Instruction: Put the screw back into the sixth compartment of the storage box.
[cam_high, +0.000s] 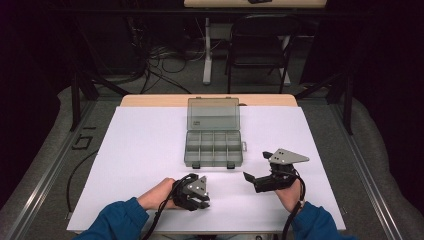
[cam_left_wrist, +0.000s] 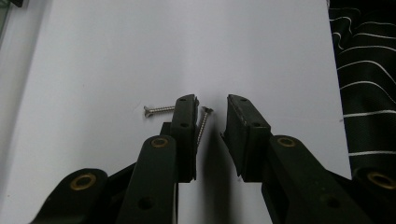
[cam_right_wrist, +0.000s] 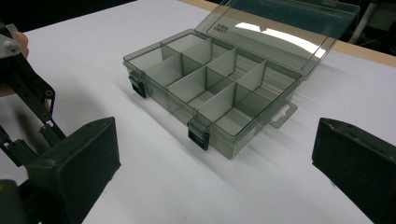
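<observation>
Two small silver screws lie on the white paper near the table's front edge. One screw (cam_left_wrist: 202, 125) lies between the jaws of my left gripper (cam_left_wrist: 212, 101), leaning along the inner face of the left-hand jaw, with a clear gap to the other jaw. The second screw (cam_left_wrist: 159, 109) lies just outside that left-hand jaw. In the high view my left gripper (cam_high: 204, 199) sits low on the paper. My right gripper (cam_high: 256, 166) is held wide open and faces a grey compartment box (cam_right_wrist: 210, 88), with nothing between its fingers (cam_right_wrist: 217, 123).
The compartment box (cam_high: 213, 146) stands mid-table with its clear lid (cam_high: 213, 114) tilted back and its compartments bare. White paper (cam_high: 140, 150) covers the table. My left gripper's linkage (cam_right_wrist: 21, 84) shows at the left of the right gripper view. A chair (cam_high: 260, 45) stands beyond the table.
</observation>
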